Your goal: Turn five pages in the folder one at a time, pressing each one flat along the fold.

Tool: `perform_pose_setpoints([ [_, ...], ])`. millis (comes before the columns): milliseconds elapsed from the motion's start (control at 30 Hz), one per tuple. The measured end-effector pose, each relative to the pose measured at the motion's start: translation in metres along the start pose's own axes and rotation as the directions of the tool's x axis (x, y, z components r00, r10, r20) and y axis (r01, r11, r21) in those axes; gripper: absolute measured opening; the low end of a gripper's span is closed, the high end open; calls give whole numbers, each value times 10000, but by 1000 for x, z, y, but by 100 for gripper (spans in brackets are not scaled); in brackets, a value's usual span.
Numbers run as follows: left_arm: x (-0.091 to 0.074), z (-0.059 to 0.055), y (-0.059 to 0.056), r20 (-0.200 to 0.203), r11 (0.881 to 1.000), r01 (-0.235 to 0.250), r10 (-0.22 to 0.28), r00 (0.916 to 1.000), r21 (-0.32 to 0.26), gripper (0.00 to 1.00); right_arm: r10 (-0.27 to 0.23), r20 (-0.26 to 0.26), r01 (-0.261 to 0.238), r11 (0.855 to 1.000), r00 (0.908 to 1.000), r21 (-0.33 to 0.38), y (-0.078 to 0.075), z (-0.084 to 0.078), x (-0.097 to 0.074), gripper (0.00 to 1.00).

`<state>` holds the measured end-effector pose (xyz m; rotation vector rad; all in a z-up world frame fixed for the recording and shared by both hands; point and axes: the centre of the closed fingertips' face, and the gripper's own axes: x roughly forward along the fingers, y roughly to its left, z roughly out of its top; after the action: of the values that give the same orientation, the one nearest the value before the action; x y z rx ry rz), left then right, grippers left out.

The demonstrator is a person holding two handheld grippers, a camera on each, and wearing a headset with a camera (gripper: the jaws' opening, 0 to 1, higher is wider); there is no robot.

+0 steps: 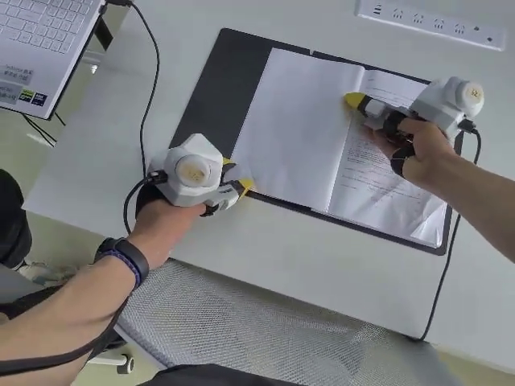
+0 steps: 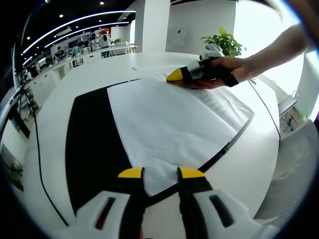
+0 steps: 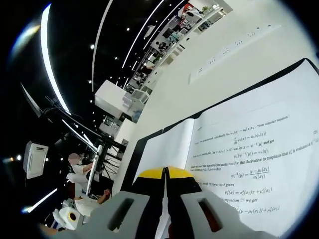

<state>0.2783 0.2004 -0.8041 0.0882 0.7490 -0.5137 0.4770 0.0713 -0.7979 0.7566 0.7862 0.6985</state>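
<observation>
Folder [image 1: 216,88] lies open on the white workbench [image 1: 322,257], its black inner cover to the left, and the work appears to be in a pressing step. At the centre of it, the right gripper [image 1: 355,100] has its jaws pressed together with nothing between them. Its yellow tips appear to rest on the paper at the far end of the fold [image 1: 344,153], between the blank turned page [image 1: 298,129] and the printed page [image 1: 386,181] of formulas. The left gripper [image 1: 240,187] holds nothing, jaws slightly spread. Its tips sit at the near edge of the turned page, where it meets the folder's border, and look to be steadying it.

At least one page lies turned; how many of the five cannot be told. Judging by the tips' place, the run along the fold is barely begun.

The right forearm reaches in from the right, hand low over the printed page. The left forearm comes from the near left, hand wrapped around the gripper body.
</observation>
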Motion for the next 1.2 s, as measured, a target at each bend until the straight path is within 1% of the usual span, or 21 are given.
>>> perform_pose_setpoints([
  [67,0,0,1,9,10000,-28,28,10000,-88,24,-32,222,30,9999,9997,113,-3,6,4,0],
  [100,0,0,1,30,9999,-34,34,10000,-158,24,-166,530,142,9988,9985,460,-7,12,7,0],
  [133,0,1,0,52,9998,-38,39,10000,-189,24,-238,687,203,9985,9974,507,-8,15,8,0],
  [167,0,1,0,69,9998,-49,50,10000,-195,24,-304,739,275,9989,9968,392,-12,17,11,0],
  [233,0,1,0,69,9998,-55,56,10000,-213,24,-411,1049,340,9970,9936,689,-15,24,16,0],
  [267,0,1,0,60,9998,-52,54,10000,-213,24,-426,1097,347,9968,9930,723,-16,26,17,0],
  [300,0,1,0,41,9998,-41,42,10000,-205,24,-466,1280,357,9957,9907,859,-18,29,19,0],
  [400,0,1,0,-2,9998,-31,31,10000,-199,23,-513,1609,319,9921,9856,1213,-22,38,22,0],
  [500,0,1,-1,-34,9999,-27,26,10000,-160,24,-544,1817,305,9908,9818,1319,-24,44,24,0],
  [600,-1,2,-2,-64,9999,-27,26,10000,-146,25,-532,1913,282,9910,9801,1310,-24,47,27,0],
  [733,-1,3,-1,-105,9998,-60,58,9999,-212,24,-550,2012,300,9917,9780,1253,-25,52,31,0],
  [867,3,0,1,-127,9998,-47,44,9999,-185,25,-539,1972,318,9930,9789,1136,-26,53,32,0],
  [1000,6,-2,4,-157,9998,-62,59,9999,-167,24,-504,1905,368,9965,9804,746,-26,53,33,0],
  [1067,8,-3,6,-151,9998,-69,66,9999,-187,24,-512,1831,398,9970,9818,659,-25,51,32,0],
  [1100,8,-4,7,-134,9997,-76,73,9999,-217,24,-458,1680,360,9975,9847,610,-24,46,30,0],
  [1167,8,-3,6,-92,9995,-88,86,9999,-287,23,-187,1356,153,9995,9906,261,-20,36,26,0],
  [1200,7,-3,6,-78,9995,-100,97,9999,-306,23,-138,1269,104,9996,9918,279,-19,34,25,0],
])
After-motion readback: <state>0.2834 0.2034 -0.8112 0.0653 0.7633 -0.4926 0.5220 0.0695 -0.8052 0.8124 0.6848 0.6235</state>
